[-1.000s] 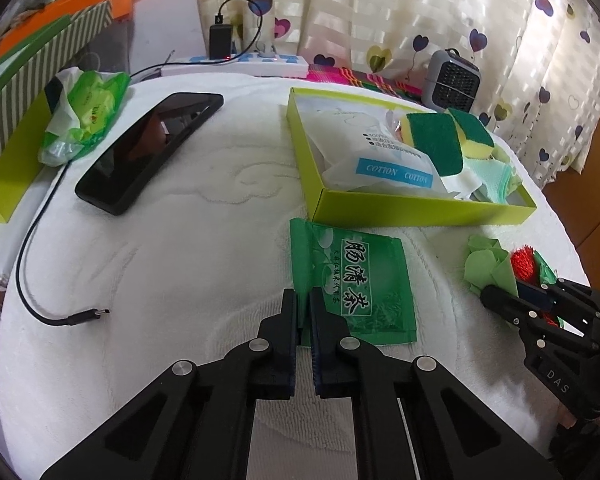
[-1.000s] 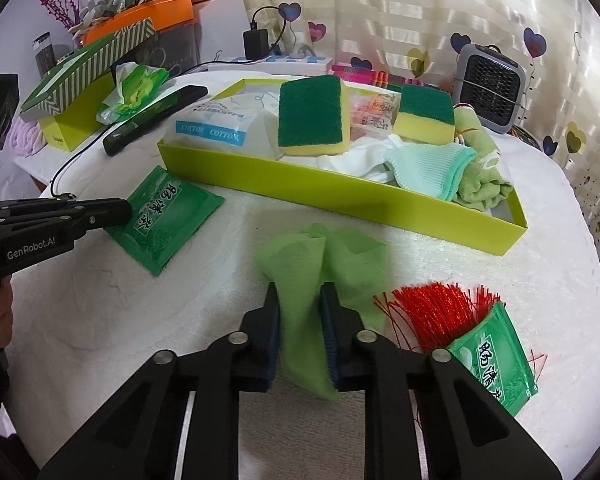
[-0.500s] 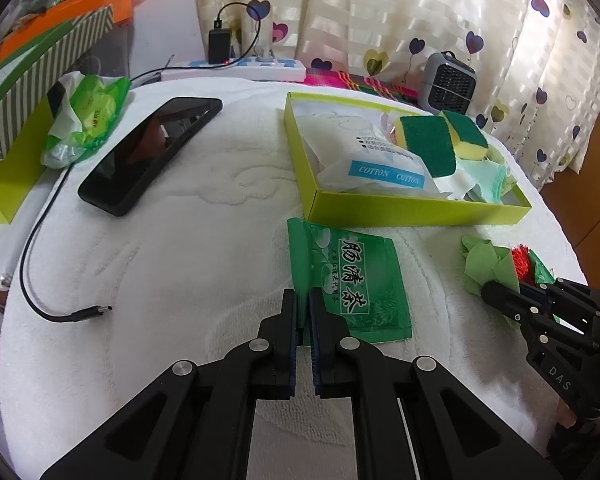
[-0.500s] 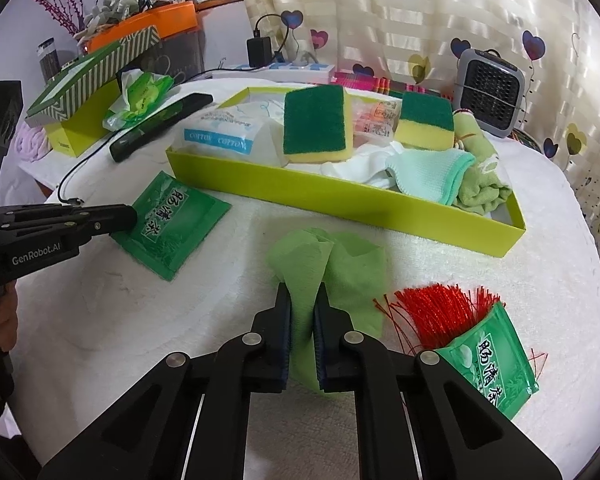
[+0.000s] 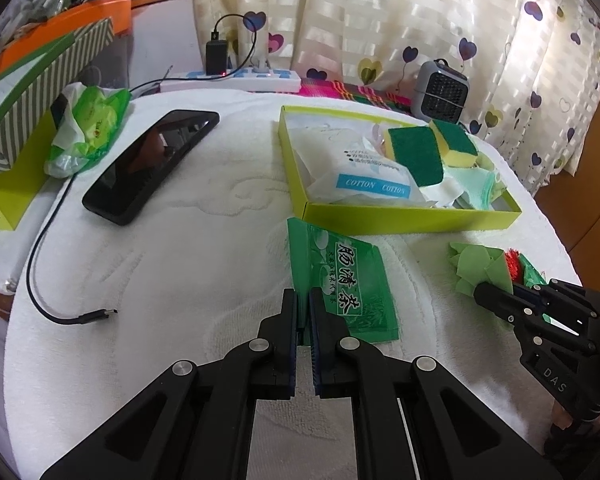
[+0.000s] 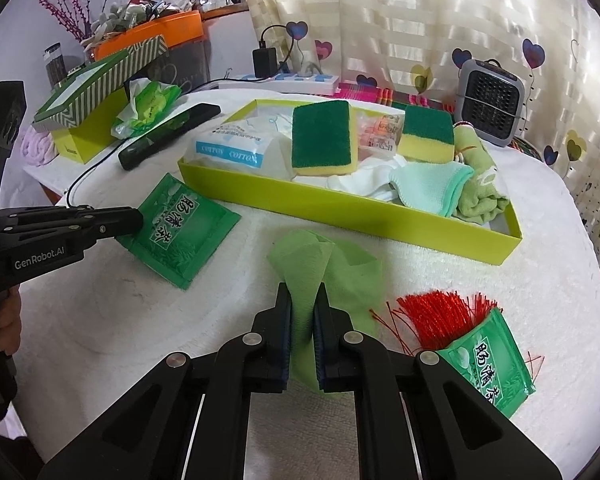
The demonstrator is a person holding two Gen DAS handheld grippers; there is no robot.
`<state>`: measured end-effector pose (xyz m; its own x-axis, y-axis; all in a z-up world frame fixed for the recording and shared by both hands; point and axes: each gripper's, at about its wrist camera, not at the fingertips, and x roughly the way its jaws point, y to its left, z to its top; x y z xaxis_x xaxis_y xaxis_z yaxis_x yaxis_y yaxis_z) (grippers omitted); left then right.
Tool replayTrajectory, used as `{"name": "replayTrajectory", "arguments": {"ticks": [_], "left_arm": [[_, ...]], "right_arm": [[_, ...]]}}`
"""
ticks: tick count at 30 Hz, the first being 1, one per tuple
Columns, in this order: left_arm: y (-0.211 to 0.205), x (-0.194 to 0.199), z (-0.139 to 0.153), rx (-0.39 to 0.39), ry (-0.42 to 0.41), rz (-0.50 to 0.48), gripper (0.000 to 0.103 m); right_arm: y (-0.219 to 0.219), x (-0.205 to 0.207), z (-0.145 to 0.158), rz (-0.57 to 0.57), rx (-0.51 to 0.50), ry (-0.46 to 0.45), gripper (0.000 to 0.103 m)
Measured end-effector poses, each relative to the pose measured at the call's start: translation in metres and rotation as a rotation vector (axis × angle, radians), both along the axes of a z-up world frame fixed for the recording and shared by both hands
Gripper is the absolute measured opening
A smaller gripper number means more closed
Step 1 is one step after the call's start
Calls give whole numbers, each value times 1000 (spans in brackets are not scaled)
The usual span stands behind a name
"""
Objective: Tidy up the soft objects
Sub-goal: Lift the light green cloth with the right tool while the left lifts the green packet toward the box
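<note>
1. A white towel point(image 5: 160, 248) is covering the table, and the yellow-green tray point(image 6: 380, 210) is sitting at its far side, already holding sponges, a cotton pack and folded cloths.
2. The right gripper point(image 6: 302, 320) has just finished closing: a second ago its fingers were standing apart around the green cloth point(image 6: 352, 268), and now they are pinching a raised fold of it. That suggests the cloth is ready to be lifted toward the tray.
3. The left gripper point(image 5: 303, 312) is staying clamped on the near edge of the tea packet point(image 5: 340, 280), unchanged over the last second; the packet is lying flat just in front of the tray wall.
4. Most of the cloth is lying on the towel beyond the right fingertips, between them and the tray.
5. A second packet point(image 6: 488, 364) with red strands is waiting just right of the cloth, untouched.
</note>
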<state>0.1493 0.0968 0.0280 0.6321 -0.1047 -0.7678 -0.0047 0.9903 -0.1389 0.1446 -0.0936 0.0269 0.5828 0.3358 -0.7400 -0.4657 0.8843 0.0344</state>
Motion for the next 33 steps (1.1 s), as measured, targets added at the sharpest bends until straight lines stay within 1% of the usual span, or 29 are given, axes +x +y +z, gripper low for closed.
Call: {"name": "replayTrajectory", "arguments": {"ticks": [6,23,28,33], "left_arm": [[-1,-3,6,-7,-19,-8,6],[-6,-14,37,-31,-94,-43,6],[-5,-13,45,-54,-113,-54,6],[-9,-9,53,-60,-129,-65,6]], "right_arm": [[-2,-3,6,0,17,-15,10],[-5,-10,28,-1,44,-69,10],[-8,-11,36,-4,55,-90,10],[-11,-10,46,-4,73,-107,10]]}}
